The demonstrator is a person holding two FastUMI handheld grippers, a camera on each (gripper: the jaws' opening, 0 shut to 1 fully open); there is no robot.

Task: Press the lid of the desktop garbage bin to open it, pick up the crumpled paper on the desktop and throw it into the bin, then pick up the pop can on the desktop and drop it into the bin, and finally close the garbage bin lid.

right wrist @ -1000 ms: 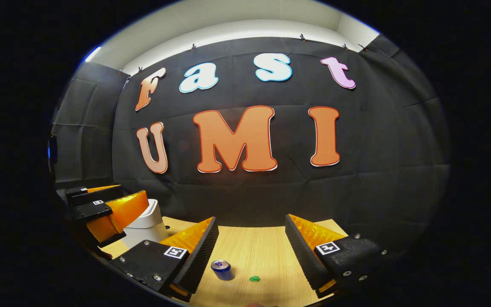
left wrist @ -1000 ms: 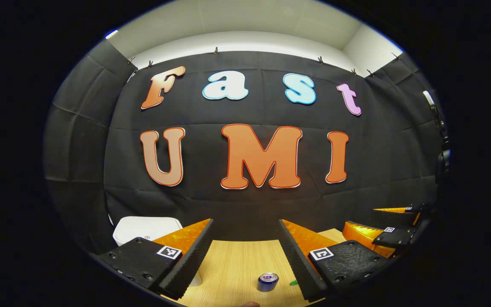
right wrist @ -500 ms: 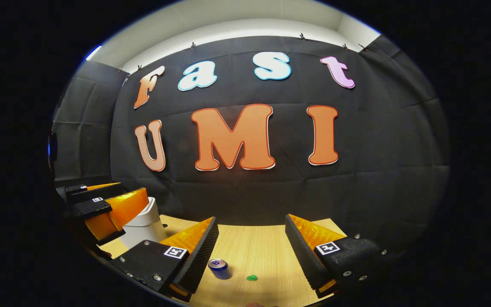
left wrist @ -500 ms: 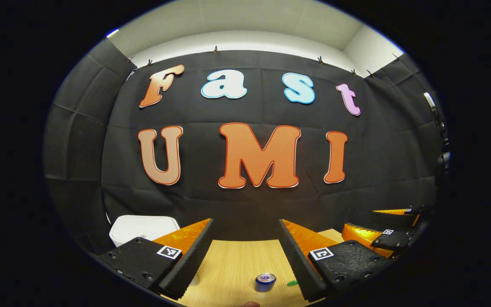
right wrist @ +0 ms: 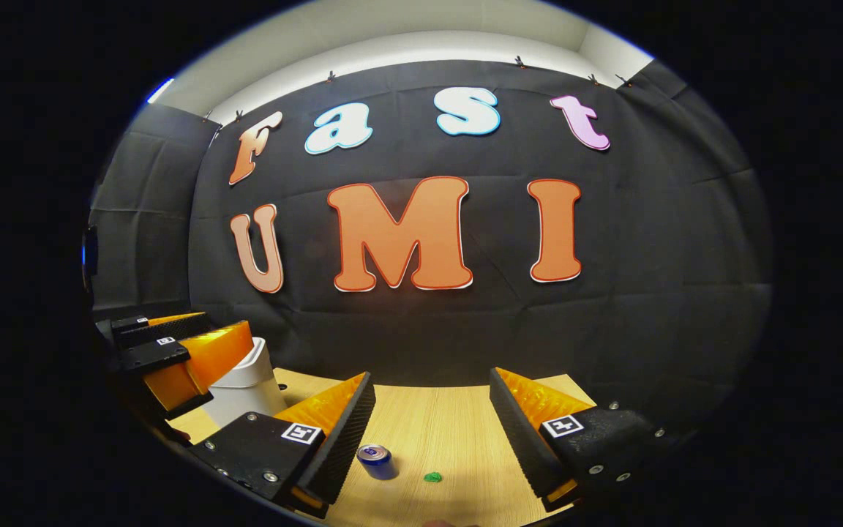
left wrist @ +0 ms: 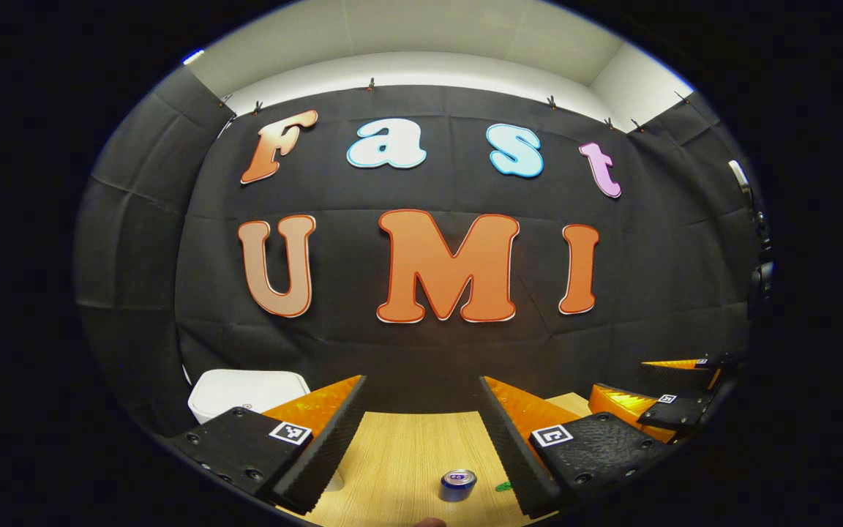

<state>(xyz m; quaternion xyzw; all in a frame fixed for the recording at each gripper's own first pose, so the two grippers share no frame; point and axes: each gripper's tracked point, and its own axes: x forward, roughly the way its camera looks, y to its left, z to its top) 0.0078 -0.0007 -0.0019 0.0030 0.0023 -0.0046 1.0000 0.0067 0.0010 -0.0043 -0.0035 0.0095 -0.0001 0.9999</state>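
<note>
One bin, one can, one green paper wad, two grippers, both spread wide and grasping nothing.
Bin stood far left, lid down; left gripper and right gripper hovered over the table, can left of wad.

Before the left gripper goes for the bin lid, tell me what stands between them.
Nothing visible does. In the left gripper view the open left gripper hangs above the wooden desktop, with the white bin behind its left finger, lid shut. The pop can and the green crumpled paper lie nearer, off that line.
</note>
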